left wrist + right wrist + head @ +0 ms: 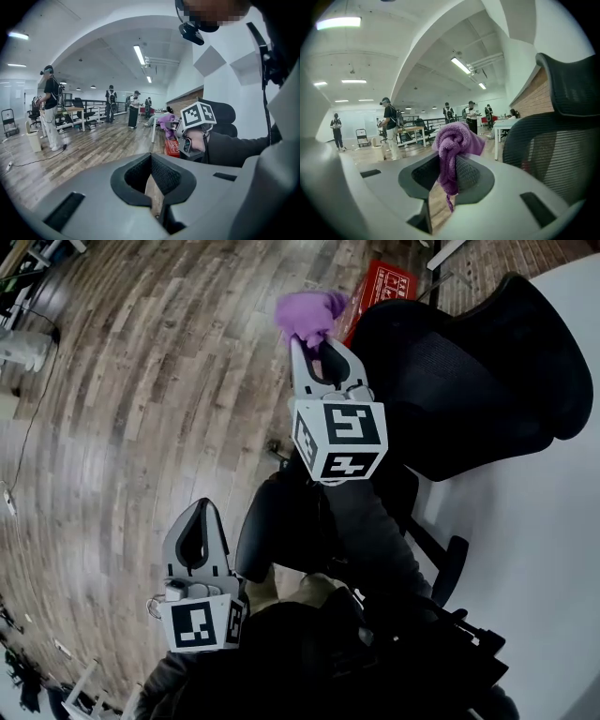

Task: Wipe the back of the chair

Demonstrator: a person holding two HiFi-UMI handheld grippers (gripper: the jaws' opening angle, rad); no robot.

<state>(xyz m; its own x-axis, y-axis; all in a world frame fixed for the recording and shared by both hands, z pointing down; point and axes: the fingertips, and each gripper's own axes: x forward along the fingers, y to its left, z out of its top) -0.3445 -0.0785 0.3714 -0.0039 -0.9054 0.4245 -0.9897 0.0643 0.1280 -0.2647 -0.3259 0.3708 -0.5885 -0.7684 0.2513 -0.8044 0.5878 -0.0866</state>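
Observation:
A black mesh office chair [450,381] stands at the upper right of the head view, its back facing me. My right gripper [314,341] is shut on a bunched purple cloth [309,315], held just left of the chair's back without visible contact. In the right gripper view the cloth [452,140] bulges from the closed jaws, and the chair's mesh back [553,154] and headrest [572,84] rise close on the right. My left gripper [200,507] hangs low and left, shut with nothing in it; the left gripper view shows its jaws [151,159] closed and pointing past the chair [225,117].
A red box [384,285] lies on the wood floor beyond the chair. A white surface [534,549] fills the right side. Several people stand among desks far across the room [51,108]. Open wood floor [141,381] spreads to the left.

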